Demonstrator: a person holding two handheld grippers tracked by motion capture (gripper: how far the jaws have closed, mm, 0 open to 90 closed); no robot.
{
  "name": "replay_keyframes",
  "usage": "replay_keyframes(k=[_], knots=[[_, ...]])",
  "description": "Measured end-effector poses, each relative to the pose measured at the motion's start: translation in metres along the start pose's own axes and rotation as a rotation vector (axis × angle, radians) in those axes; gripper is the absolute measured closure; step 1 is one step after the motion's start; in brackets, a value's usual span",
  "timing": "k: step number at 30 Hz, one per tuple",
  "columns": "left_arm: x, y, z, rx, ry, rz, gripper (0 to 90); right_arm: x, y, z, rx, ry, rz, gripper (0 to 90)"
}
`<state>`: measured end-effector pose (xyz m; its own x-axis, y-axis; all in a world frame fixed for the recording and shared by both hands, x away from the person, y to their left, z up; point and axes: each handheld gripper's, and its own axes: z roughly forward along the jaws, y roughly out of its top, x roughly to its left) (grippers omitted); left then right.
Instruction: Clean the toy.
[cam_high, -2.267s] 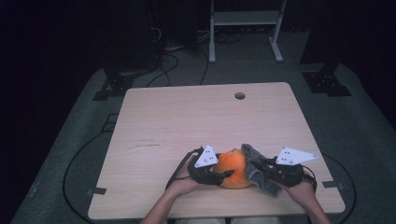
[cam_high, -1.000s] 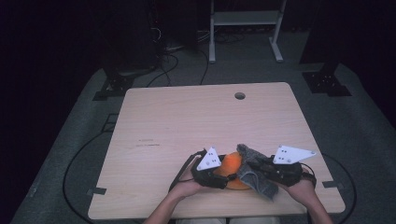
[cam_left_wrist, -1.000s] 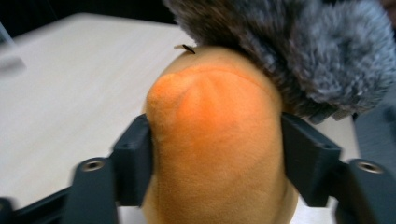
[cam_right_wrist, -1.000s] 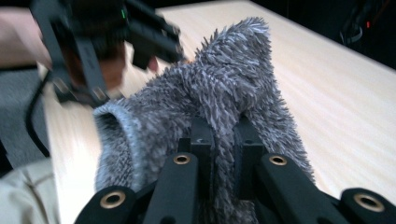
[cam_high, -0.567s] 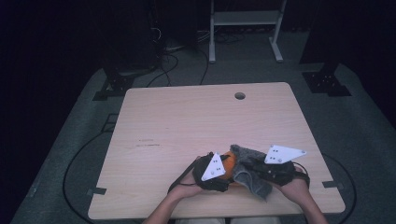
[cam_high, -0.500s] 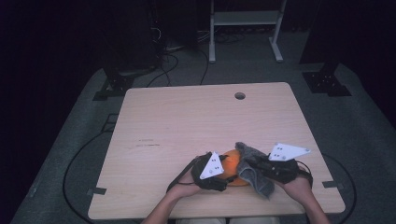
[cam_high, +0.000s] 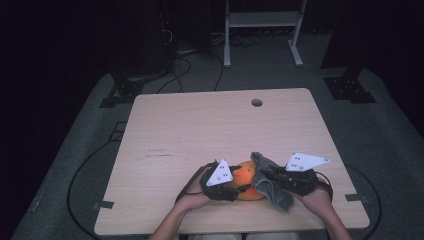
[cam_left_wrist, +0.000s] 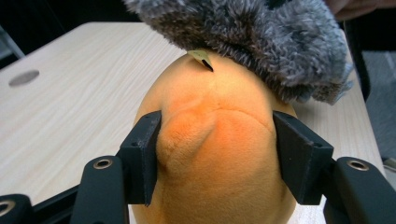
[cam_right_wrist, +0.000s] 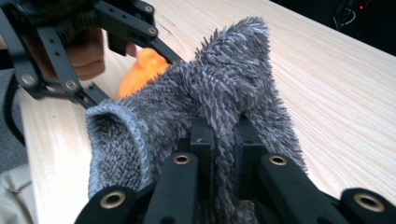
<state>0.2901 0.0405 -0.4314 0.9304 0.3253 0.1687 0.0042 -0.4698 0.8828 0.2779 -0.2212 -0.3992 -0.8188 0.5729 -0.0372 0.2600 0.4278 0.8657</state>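
The orange soft toy, near the table's front edge, is squeezed by the left gripper, whose jaws have just been closing. The grey fuzzy sock is pinched by the right gripper (jaws nearly together). If the sock is tugged hard, the toy could be pulled free.

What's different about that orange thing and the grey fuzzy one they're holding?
The orange plush toy is smooth, rounded and plump; the grey fuzzy sock is shaggy, limp and hollow, with an open cuff. The left gripper squeezes the toy's wide sides, while the right gripper pinches a thin fold of sock. Both are soft, and the sock drapes over the toy.
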Motion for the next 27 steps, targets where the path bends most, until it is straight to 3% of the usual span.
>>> replay_keyframes(k=[4,6,8,10,12,14,15,17,18,21,24,26,27], knots=[[-0.011,0.003,0.001,0.009,-0.004,0.114,37.7,0.019,0.012,-0.001,-0.034,0.07,-0.061,81.0],[-0.011,0.004,0.0,0.028,-0.004,0.128,37.8,0.025,0.017,0.003,-0.019,0.076,-0.102,80.9],[-0.006,0.002,-0.001,0.039,-0.008,0.079,38.3,0.02,0.014,0.004,-0.016,0.06,-0.092,81.0],[-0.002,0.001,-0.001,0.032,-0.015,0.017,38.0,0.01,0.005,0.005,0.011,0.009,-0.071,81.0],[0.001,0.004,0.001,0.001,-0.029,-0.063,27.9,0.003,-0.003,0.005,-0.015,0.015,-0.006,81.1],[0.001,0.008,0.004,0.005,-0.01,-0.103,20.3,0.009,-0.001,0.006,-0.017,0.007,-0.026,81.1],[0.002,0.006,0.003,-0.005,-0.006,-0.119,21.1,0.011,0.001,0.007,-0.025,0.006,-0.036,81.0],[0.005,0.002,0.001,-0.018,-0.002,-0.117,30.3,0.009,0.001,0.007,-0.034,-0.008,-0.031,81.0],[0.006,-0.001,0.0,-0.009,0.007,-0.115,34.0,0.004,-0.002,0.006,-0.046,0.001,-0.002,81.0],[0.013,-0.006,-0.003,0.006,0.009,-0.121,37.9,-0.012,-0.02,0.006,-0.034,-0.048,0.065,81.0],[0.014,-0.007,-0.004,0.001,0.005,-0.126,36.9,-0.02,-0.034,0.008,0.006,-0.065,0.105,81.0],[0.013,-0.002,-0.004,-0.018,-0.005,-0.174,25.8,-0.019,-0.033,0.008,-0.004,-0.066,0.106,81.0],[0.012,0.001,-0.003,-0.011,0.001,-0.176,21.0,-0.019,-0.031,0.008,-0.01,-0.071,0.101,81.0]])
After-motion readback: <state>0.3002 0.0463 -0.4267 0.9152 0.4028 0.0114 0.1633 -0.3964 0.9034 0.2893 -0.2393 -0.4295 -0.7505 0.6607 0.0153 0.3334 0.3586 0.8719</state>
